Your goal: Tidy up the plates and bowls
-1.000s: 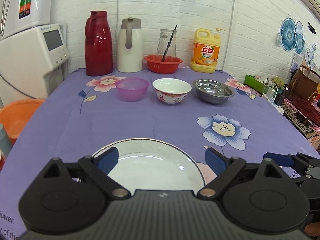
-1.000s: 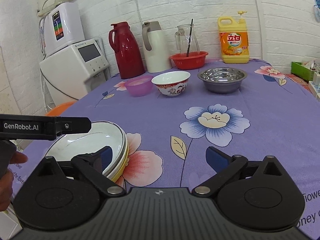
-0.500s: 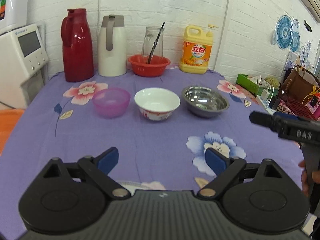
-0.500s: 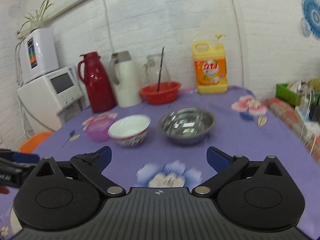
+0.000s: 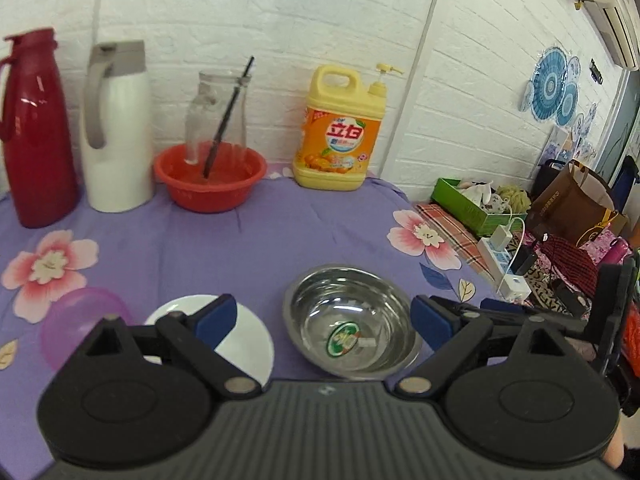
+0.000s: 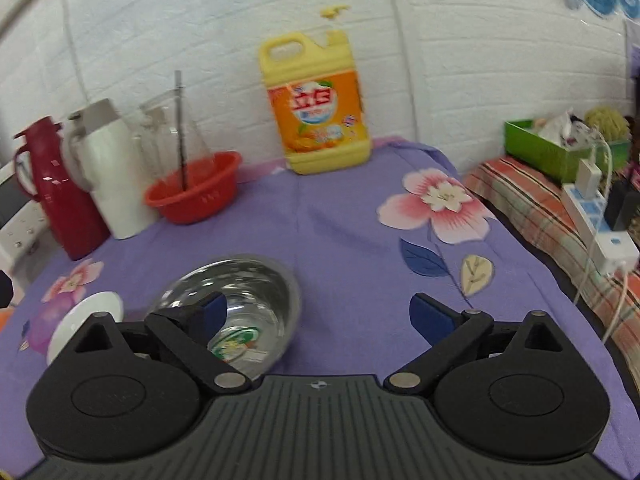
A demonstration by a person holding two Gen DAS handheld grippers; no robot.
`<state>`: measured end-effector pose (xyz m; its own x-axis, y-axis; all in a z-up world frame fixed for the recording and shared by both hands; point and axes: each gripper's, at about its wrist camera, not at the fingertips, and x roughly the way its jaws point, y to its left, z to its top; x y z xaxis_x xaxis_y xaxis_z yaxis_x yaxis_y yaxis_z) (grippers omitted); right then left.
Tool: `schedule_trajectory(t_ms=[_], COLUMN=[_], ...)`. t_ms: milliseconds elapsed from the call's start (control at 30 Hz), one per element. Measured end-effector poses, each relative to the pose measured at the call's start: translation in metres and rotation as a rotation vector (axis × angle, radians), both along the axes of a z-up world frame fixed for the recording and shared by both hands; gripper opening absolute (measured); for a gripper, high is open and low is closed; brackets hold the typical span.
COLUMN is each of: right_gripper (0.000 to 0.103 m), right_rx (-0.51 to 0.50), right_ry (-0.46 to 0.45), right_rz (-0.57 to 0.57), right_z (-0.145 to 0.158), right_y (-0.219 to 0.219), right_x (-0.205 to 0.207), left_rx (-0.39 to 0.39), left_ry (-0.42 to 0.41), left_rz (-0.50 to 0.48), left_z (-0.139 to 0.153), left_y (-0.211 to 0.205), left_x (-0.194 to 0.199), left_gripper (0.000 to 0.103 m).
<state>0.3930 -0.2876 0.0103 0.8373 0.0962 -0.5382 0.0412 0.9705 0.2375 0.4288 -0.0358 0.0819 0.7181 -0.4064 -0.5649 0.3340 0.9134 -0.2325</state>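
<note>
The steel bowl (image 5: 352,322) sits upright on the purple flowered tablecloth (image 5: 280,236), mouth up, a green sticker on its floor; it is round, so it has no long axis to speak of. Just to its left stands the white bowl (image 5: 244,340), also mouth up, and left of that the pink plastic bowl (image 5: 80,316), the three in a row across the cloth. The left gripper (image 5: 322,318) hangs above the steel bowl with its jaws spread wide and nothing between the pads; the bowl shows in the gap, untouched. The right gripper (image 6: 318,314) is likewise wide open and empty, the steel bowl (image 6: 240,300) lying under its left finger (image 6: 214,312) and bare cloth under the rest of the gap. Behind the bowls, along the white brick wall, stand a red thermos (image 5: 32,128), a white jug (image 5: 114,128), a red basin (image 5: 210,176) holding a glass pitcher (image 5: 218,116) with a dark stick, and a yellow detergent bottle (image 5: 340,132). Nothing lies between the grippers and the bowls. Off the table's right edge are a green box (image 5: 468,208) and a power strip (image 5: 504,264).
</note>
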Motion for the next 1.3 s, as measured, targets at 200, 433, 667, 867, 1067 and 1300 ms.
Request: schedule_trajectory(t_ms=[200, 433, 667, 867, 1067, 1300], right_gripper=[0.103, 0.103, 0.103, 0.103, 0.103, 0.103], right_rx=[0.009, -0.022, -0.002, -0.046, -0.045, -0.1], right_ry=[0.004, 0.007, 0.033, 0.031, 0.051, -0.019], right_rz=[0.044, 0.064, 0.078, 0.146, 0.167, 0.187], right_z=[-0.012, -0.03, -0.044, -0.048, -0.039, -0.002], right_y=[0.011, 0.028, 0.032, 0.052, 0.056, 0.062], right_x=[0.008, 0.016, 0.023, 0.023, 0.018, -0.012], left_rx=[0.116, 0.162, 0.186, 0.274, 0.228, 0.211], left_ry=[0.11, 0.142, 0.169, 0.187, 0.167, 0.106], left_rz=[-0.036, -0.114, -0.17, -0.188, -0.156, -0.156], left_z=[-0.041, -0.064, -0.08, -0.097, -0.078, -0.039], left_y=[-0.035, -0.048, -0.055, -0.072, -0.07, -0.06], left_x=[0.068, 0.108, 0.116, 0.111, 0.098, 0.051], left_gripper=[0.092, 0.091, 0.068, 0.055, 0.055, 0.055])
